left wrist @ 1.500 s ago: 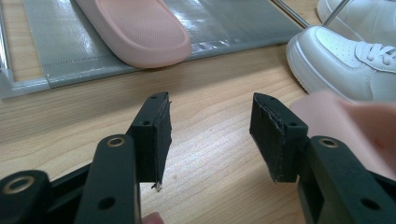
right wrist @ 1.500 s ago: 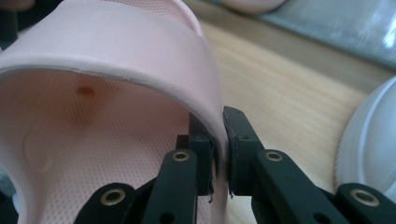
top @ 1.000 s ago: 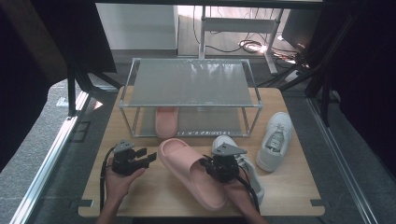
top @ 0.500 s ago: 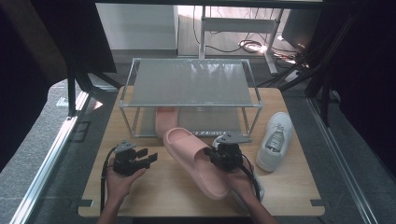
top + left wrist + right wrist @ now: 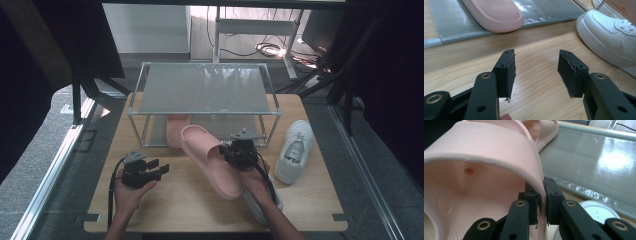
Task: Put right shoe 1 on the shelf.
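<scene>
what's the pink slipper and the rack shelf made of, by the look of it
Pink slipper: likely soft moulded foam or rubber, matte, with a fine dotted footbed and a thick one-piece strap. Rack shelf: seemingly a glossy grey plastic-like sheet, with bright glare and a wrinkled edge, on a thin metal-looking frame.

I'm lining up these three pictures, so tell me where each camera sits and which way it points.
High view: above the person's side, looking forward and down on the table and rack; both forearms show.
Left gripper view: rides the left gripper, looking along its open fingers over the wood at a white sneaker.
Right gripper view: rides the right gripper, clamped on the pink slipper.
Shared: that slipper appears from above too.
</scene>
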`<state>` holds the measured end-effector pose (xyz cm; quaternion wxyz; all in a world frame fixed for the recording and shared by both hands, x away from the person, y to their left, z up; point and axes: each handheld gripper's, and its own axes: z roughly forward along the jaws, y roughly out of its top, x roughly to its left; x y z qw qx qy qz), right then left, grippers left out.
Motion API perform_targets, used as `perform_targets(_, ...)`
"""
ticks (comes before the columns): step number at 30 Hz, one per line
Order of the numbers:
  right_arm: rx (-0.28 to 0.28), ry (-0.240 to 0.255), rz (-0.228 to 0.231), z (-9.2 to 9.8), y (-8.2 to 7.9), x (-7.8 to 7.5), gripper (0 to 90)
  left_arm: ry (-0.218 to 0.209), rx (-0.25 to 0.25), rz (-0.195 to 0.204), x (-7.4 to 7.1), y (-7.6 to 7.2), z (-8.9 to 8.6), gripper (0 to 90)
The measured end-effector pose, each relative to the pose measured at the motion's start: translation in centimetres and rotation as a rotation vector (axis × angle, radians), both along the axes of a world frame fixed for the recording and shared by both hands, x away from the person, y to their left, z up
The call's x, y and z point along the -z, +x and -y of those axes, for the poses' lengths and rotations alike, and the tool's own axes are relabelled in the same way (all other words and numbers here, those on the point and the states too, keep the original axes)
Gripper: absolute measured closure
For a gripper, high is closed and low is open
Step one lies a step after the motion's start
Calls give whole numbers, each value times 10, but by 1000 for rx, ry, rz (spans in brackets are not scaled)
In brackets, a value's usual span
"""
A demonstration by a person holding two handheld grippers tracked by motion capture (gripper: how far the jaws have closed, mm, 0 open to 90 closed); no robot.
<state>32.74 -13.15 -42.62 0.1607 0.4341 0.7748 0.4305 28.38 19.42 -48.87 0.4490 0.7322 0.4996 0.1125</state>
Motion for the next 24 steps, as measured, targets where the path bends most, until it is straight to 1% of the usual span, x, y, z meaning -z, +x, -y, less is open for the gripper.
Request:
perform_targets(2,10,-5,5,-4,6,-1,820,1,1,-1,0,0,0,489)
perform_targets(11,24,-34,3,-16,19,-1,819,-1,4,-3,0,-1,1,489)
perform_targets(18,45,-39,2,-22,27,1,818,1,7,-2,1,0,3,489)
perform_targets(21,53,-42,0,-25,28,3,816,4,11,-3,1,-1,3,489)
perform_targets(24,60,-34,-9,-29,29,4,816,-1,14,-5,1,-1,4,489)
